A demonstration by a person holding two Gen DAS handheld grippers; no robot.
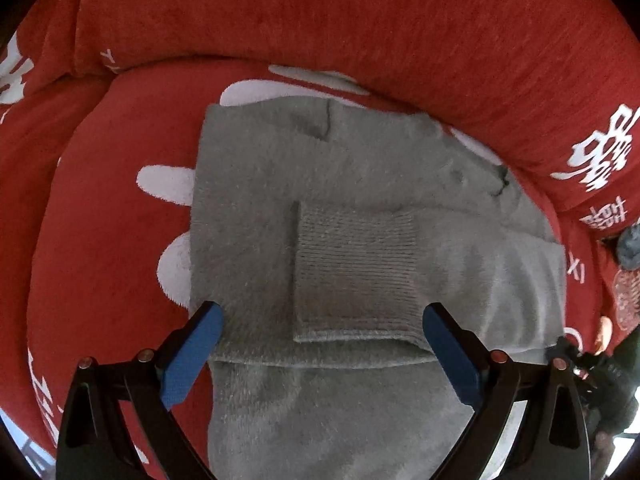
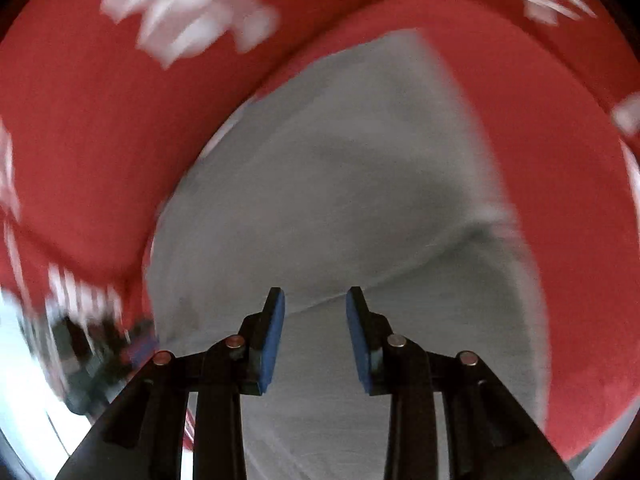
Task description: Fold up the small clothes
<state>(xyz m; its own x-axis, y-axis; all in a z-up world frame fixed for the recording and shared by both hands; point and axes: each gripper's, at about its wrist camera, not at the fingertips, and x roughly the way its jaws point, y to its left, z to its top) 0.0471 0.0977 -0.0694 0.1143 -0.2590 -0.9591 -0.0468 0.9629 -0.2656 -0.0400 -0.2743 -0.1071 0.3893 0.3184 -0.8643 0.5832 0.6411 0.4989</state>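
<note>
A fuzzy grey knit garment (image 1: 340, 200) lies partly folded on a red sofa seat. A ribbed cuff (image 1: 356, 276) is folded onto its middle. My left gripper (image 1: 322, 316) is wide open and empty, its blue pads either side of the cuff's near edge, just above the cloth. In the blurred right wrist view the same grey garment (image 2: 340, 184) fills the centre. My right gripper (image 2: 315, 304) is open with a narrower gap, empty, hovering over a fold line in the cloth.
The red sofa cushion (image 1: 100, 184) has white printed shapes. The red backrest (image 1: 320, 12) rises behind the garment. A dark grey object (image 1: 630, 246) and part of the other gripper (image 1: 580, 364) sit at the right edge.
</note>
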